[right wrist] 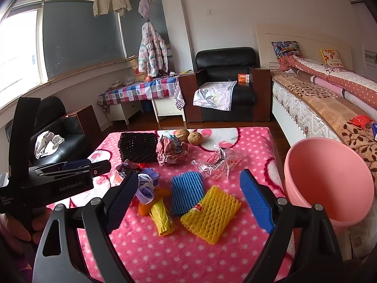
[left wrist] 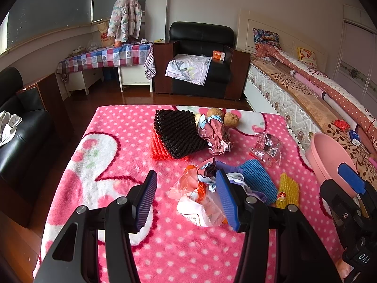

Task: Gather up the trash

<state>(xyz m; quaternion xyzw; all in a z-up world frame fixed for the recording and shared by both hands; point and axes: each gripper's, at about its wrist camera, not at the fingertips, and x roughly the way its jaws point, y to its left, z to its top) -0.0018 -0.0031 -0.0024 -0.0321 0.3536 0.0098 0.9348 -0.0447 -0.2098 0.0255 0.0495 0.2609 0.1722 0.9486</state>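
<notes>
- Hovering over a pink polka-dot blanket (right wrist: 165, 254) that covers a low table, two handheld grippers face a scatter of trash; nothing looks collected yet, so I judge the task to be at its very start.
- The left gripper (left wrist: 186, 198) has its claws spread wide and holds nothing; it sits above the blanket's near edge, its right claw just beside a crumpled orange-and-white plastic bag (left wrist: 195, 200).
- The right gripper (right wrist: 188, 200) is likewise spread and empty; between its claws, near the blanket's near-right part, lie a yellow foam net (right wrist: 212, 214), a blue foam net (right wrist: 187, 192) and a rolled yellow wrapper (right wrist: 162, 217).
- Towards the far edge sit a black foam net (right wrist: 137, 147), a crumpled pink paper (right wrist: 170, 152) touching it, and two walnuts (right wrist: 189, 136); a clear plastic wrapper (right wrist: 216, 164) lies near the right edge.
- A pink bin (right wrist: 327, 184) stands just beyond the blanket's right edge, its mouth tilted towards the camera; it appears empty, though its bottom is partly hidden.
- The step in hand seems to be choosing a first piece; the yellow foam net is closest to the right gripper and to the bin.
- The next move likely calls for lowering the right claws around that net, pinching gently since foam crushes easily; then carrying it right to the bin's mouth.
</notes>
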